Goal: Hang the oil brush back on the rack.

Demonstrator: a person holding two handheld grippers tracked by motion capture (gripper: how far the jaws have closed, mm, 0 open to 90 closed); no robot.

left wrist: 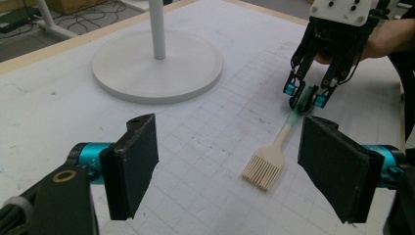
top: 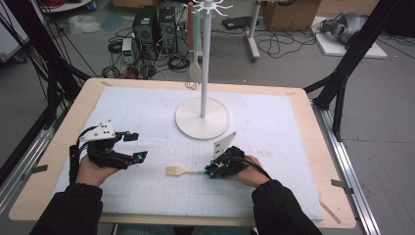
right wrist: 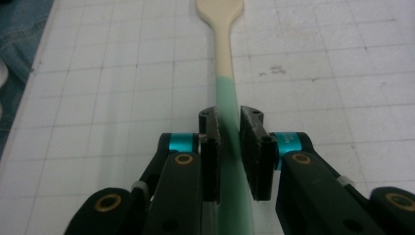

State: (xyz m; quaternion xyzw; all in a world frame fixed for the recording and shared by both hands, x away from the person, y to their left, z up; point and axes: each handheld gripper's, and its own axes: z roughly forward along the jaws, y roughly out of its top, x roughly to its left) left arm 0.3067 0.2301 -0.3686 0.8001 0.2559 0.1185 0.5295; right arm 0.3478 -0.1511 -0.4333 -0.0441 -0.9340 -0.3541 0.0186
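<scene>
A basting brush with a cream bristle head (top: 173, 171) (left wrist: 264, 169) and a mint-green handle (right wrist: 228, 100) lies flat on the white gridded mat (top: 274, 127). My right gripper (top: 210, 172) (left wrist: 307, 96) (right wrist: 229, 142) is low over the mat, its pads closed against both sides of the green handle. My left gripper (top: 135, 145) (left wrist: 227, 171) hovers to the left of the brush, pointing at it. Its jaws stand wide open with nothing between them. Behind the brush stands a white hook rack (top: 202, 119) (left wrist: 156, 63) on a round base.
Two utensils (top: 195, 49) hang from the rack's top hooks. The mat covers a wooden table (top: 323, 147). On the floor behind it are computer towers (top: 155, 29), cables and cardboard boxes. A black frame post (top: 342, 83) stands off the table's right.
</scene>
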